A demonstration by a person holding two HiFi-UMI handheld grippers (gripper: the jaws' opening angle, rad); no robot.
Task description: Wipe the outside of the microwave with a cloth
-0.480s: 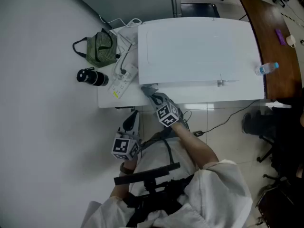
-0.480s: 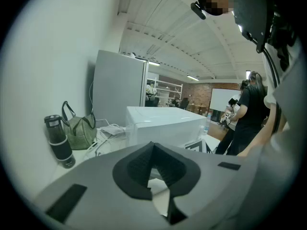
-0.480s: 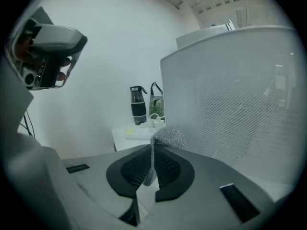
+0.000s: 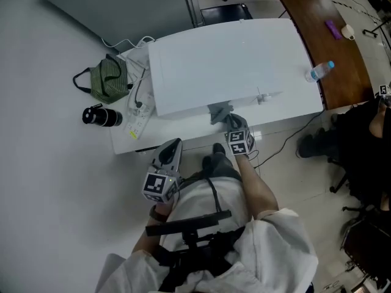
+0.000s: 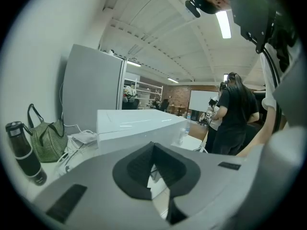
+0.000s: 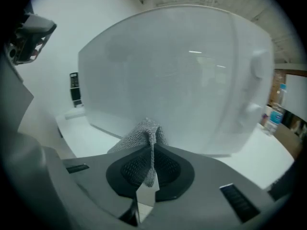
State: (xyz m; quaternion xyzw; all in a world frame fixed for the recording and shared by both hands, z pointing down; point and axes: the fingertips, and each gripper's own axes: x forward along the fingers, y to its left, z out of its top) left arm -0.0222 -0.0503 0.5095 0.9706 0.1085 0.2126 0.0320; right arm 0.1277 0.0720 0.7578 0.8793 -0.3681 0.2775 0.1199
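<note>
Both jaws of the right hand-held gripper (image 4: 227, 122) are clamped on a grey cloth (image 4: 219, 110), held at the near face of the white microwave (image 4: 226, 60), low down where it meets the worktop (image 4: 183, 131). From above only the microwave's top is plain; its front is hidden by the steep angle. The right gripper view supplies that front: a broad pale panel with a blurred bump towards the right, and the cloth bunched up just ahead of the jaws. Whether the fabric actually presses on the panel I cannot tell.

The left hand-held gripper (image 4: 173, 145) hangs off the near edge of the worktop, apart from the microwave; its own view shows its jaws drawn together with nothing between them.

On the left of the worktop sit a green striped bag (image 4: 109, 80), a black flask (image 4: 101, 116) and a white power strip (image 4: 139, 110) trailing cables. A clear water bottle (image 4: 319, 71) shows at the far right, by a brown desk (image 4: 314, 23). The left gripper view alone shows a person in black (image 5: 235, 116) standing beyond the microwave; from overhead that figure is only a dark shape cut off at the right edge.
</note>
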